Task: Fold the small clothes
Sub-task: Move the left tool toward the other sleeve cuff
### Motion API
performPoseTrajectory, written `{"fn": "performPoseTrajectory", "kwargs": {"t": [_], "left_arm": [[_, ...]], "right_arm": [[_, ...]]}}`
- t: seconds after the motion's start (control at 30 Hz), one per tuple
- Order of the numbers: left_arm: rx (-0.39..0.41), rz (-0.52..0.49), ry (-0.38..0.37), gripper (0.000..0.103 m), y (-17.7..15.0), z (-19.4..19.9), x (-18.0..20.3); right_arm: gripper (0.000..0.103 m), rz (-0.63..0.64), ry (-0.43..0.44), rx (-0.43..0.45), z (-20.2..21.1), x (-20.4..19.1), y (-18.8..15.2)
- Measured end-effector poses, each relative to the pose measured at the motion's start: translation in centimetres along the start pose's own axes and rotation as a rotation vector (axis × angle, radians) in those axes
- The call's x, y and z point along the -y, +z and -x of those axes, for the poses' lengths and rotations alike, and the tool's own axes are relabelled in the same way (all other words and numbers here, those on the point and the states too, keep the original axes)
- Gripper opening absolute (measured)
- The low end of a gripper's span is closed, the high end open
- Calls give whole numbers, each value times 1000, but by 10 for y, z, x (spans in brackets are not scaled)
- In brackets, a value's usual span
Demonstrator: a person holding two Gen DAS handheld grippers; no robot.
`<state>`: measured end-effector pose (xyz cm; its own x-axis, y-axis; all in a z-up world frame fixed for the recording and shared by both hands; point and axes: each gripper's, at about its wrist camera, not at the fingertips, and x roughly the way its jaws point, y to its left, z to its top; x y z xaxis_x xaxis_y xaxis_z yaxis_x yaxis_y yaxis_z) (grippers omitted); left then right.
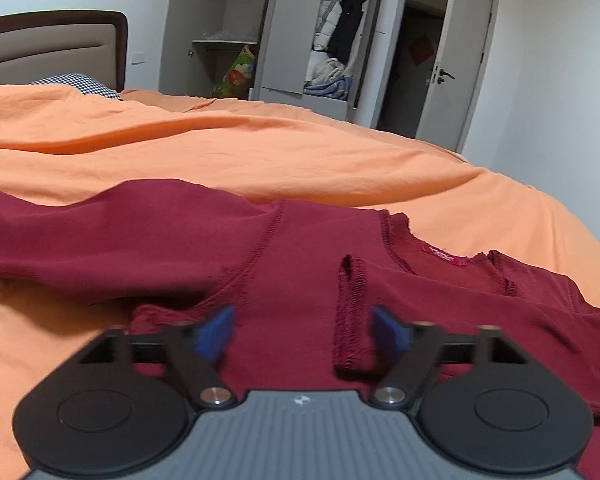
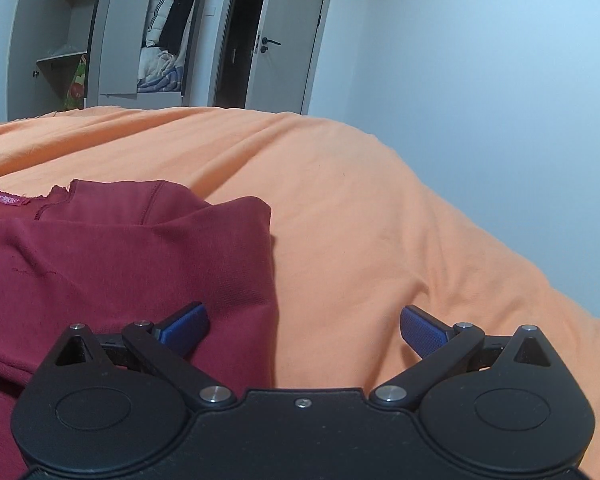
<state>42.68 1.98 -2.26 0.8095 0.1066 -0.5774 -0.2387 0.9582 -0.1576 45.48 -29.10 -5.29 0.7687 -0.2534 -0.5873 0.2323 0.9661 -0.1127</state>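
Shirt (image 1: 300, 272) lies beneath left gripper (image 1: 303, 334) fingers, both spread apart.

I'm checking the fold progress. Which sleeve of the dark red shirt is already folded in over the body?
The sleeve nearest the left gripper: it lies across the dark red shirt, its cuff showing. The other sleeve lies stretched out over the orange bedspread.

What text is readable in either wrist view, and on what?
No text can be read in either view.
Pink neck label on the dark red shirt: light lettering, too blurred to read; the same label in the right wrist view is too small.
Red square sign in the dark doorway: no legible characters.
Colourful printed bag in the wardrobe: pictures only, no words discernible.
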Motion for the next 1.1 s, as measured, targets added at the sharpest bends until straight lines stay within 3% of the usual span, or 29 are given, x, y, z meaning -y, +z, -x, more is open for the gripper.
{"fn": "performPoseTrajectory", "kwargs": {"t": [0.07,0.13,0.27,0.37,0.53,0.67,0.87,1.1], "left_arm": [[6,0,-4,93,2,7,-3],[2,3,-6,103,4,14,-8],[1,22,24,103,7,31,-29],[18,55,69,103,11,47,-59],[60,107,210,103,21,71,-130],[88,117,364,103,32,80,-186],[160,172,472,103,56,86,-250],[188,319,485,100,70,75,-304]], "right_arm": [[102,-8,3,10,4,2,1],[102,-21,12,26,13,4,2],[102,-40,70,60,46,12,0],[102,-50,165,78,74,16,-6],[102,-65,337,76,115,18,-15],[102,-74,418,60,140,9,-25],[102,-48,462,45,161,-18,-40],[102,-38,463,20,166,-38,-46]]}}
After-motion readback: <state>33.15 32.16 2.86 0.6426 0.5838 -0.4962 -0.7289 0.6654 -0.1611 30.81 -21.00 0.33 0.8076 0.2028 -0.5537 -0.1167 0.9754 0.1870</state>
